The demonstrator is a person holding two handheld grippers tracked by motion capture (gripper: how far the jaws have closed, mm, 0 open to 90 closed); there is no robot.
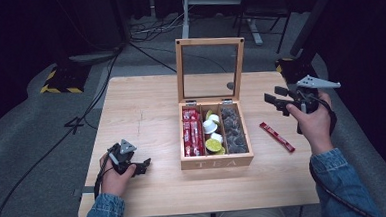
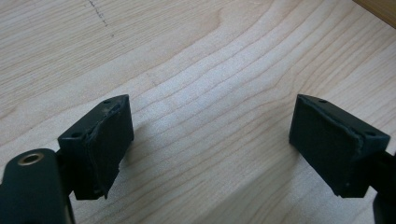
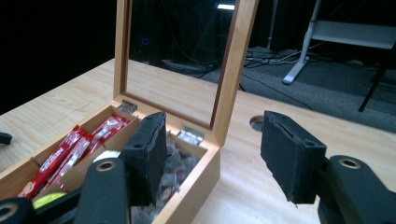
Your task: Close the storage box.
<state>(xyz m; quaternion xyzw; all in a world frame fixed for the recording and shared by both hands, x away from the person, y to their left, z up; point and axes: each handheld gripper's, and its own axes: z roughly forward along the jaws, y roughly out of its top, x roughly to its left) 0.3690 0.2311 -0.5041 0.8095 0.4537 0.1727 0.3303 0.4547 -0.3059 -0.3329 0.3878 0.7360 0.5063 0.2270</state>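
Note:
A wooden tea box [image 1: 217, 162] stands mid-table with its glass lid [image 1: 209, 42] upright. Inside lie red sachets [image 1: 192, 131] on the left, round capsules and a lime-green one [image 1: 213, 144] in the middle, and dark tea bags [image 1: 232, 129] on the right. One red sachet [image 1: 277, 136] lies on the table right of the box. My right gripper [image 1: 275, 100] hangs open and empty above the table, right of the box. In the right gripper view its jaws [image 3: 212, 158] frame the box's corner [image 3: 205, 172] and lid [image 3: 233, 70]. My left gripper [image 1: 143, 167] rests low, left of the box, open and empty [image 2: 210, 140].
The light wooden table [image 1: 141, 111] has a round cable hole [image 1: 230, 86] behind the box. Cables, a yellow-and-black striped base [image 1: 59, 85] and white desk legs [image 1: 186, 18] stand on the grey floor beyond the table.

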